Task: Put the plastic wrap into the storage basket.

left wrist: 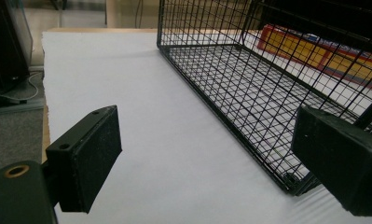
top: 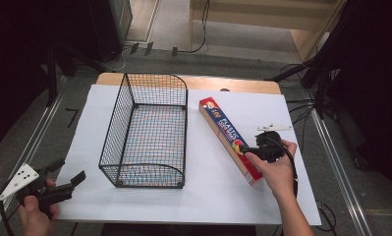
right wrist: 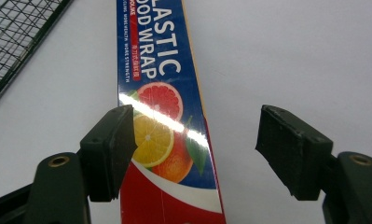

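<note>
Plastic wrap box lies flat on the white table cover, just right of the wire basket. My right gripper hangs over its near end, jaws spread, the box between them but not pinched. My left gripper sits well apart at the near left corner, jaws spread and empty.

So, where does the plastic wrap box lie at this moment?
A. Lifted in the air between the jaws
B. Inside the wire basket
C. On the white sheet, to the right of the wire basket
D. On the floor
C: the plastic wrap box lies flat on the white sheet, outside the wire basket, under the open right hand-held gripper.
</note>
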